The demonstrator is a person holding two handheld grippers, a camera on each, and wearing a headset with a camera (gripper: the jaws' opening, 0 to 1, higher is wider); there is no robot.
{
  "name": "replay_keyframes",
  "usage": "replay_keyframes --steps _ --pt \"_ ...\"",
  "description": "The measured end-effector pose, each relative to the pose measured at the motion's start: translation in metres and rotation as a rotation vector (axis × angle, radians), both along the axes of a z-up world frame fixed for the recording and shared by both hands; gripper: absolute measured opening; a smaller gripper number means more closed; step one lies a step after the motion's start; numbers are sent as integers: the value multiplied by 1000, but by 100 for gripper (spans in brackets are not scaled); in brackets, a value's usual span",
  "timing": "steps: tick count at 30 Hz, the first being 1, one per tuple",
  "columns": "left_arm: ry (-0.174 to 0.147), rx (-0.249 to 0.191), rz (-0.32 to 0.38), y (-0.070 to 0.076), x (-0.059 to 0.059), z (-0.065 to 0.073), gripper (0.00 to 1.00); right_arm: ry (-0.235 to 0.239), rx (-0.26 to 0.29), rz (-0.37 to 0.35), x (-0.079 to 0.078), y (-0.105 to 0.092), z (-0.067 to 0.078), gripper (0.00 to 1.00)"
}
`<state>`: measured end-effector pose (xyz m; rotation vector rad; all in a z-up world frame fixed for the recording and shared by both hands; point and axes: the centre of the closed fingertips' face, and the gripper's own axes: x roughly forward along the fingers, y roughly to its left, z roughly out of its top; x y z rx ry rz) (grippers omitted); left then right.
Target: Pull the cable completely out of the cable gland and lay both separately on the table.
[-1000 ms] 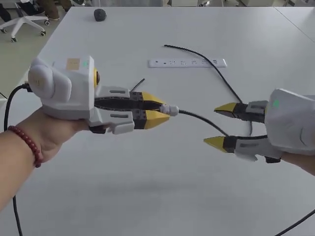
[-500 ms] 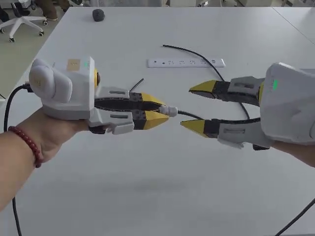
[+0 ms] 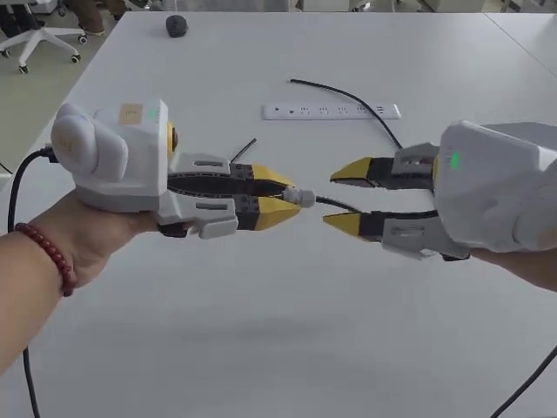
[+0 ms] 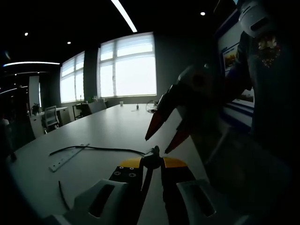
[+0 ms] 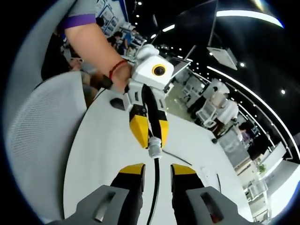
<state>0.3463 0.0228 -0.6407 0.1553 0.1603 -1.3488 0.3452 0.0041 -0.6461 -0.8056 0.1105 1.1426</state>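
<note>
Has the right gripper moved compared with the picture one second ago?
Yes. Against the power strip, the right gripper has come leftward, toward the cable gland held by the left gripper.

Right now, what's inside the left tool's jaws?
The white cable gland, clamped by the left tool, its nose poking out. The black cable exits it and runs between the open jaws of the right tool. The gland's rear, and the cable inside, are covered.

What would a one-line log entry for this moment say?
left gripper: shut on cable gland | right gripper: open, fingers astride cable | cable: in gland, not pulled out
</note>
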Motion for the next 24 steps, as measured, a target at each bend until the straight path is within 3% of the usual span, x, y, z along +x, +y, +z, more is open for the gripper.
replay_keyframes --steps 14,17,24 --pt "-3 -2 -25 -5 -3 0 16 -6 -44 26 3 8 -5 6" --pt "-4 -3 -23 -5 -2 1 16 -14 -63 34 2 8 -7 0" --pt "-3 6 -12 -1 2 -2 16 -32 -87 32 5 7 -10 0"
